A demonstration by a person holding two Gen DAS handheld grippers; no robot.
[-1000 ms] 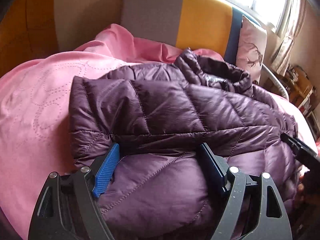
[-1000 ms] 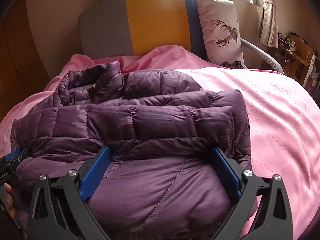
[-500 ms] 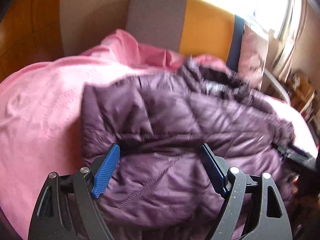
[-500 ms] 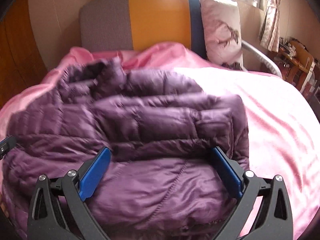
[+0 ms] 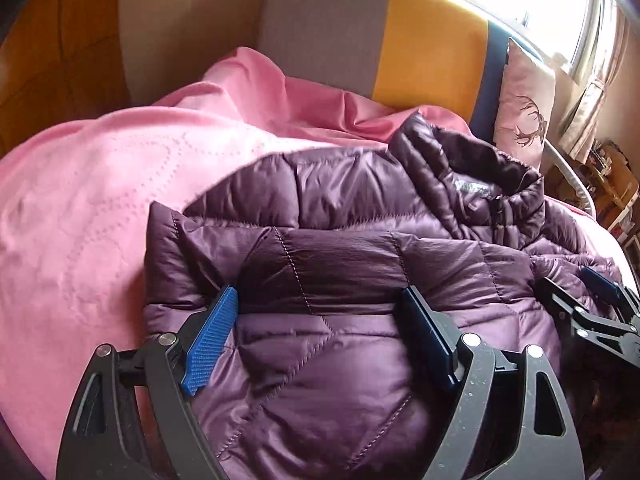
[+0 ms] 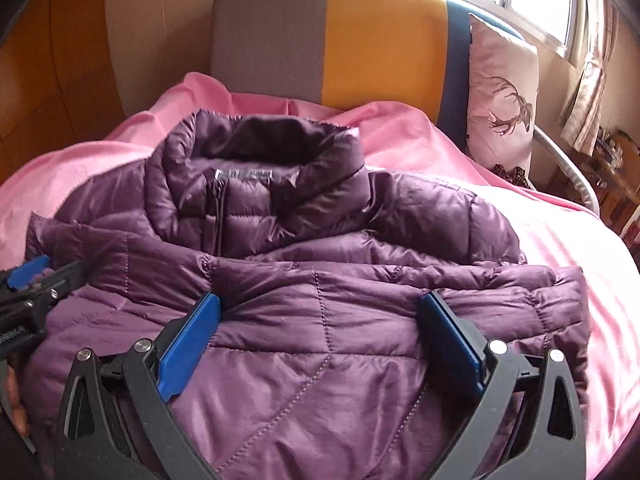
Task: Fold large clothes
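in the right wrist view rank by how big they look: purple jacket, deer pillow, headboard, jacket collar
1. purple jacket, which fills most of the frame, though it lies nearest the camera
2. headboard
3 and 4. jacket collar and deer pillow look about alike; the pillow sits farther back, so no ranking.

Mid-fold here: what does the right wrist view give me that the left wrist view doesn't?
Only the right wrist view shows the jacket's front zipper below the open collar, the jacket's right edge and the pink bedspread beyond it.

Only the left wrist view shows the jacket's left edge and the stitched bedspread beside it.

Both show the purple puffer jacket, each tool open astride a folded layer (left tool, right tool), the headboard and the deer pillow.
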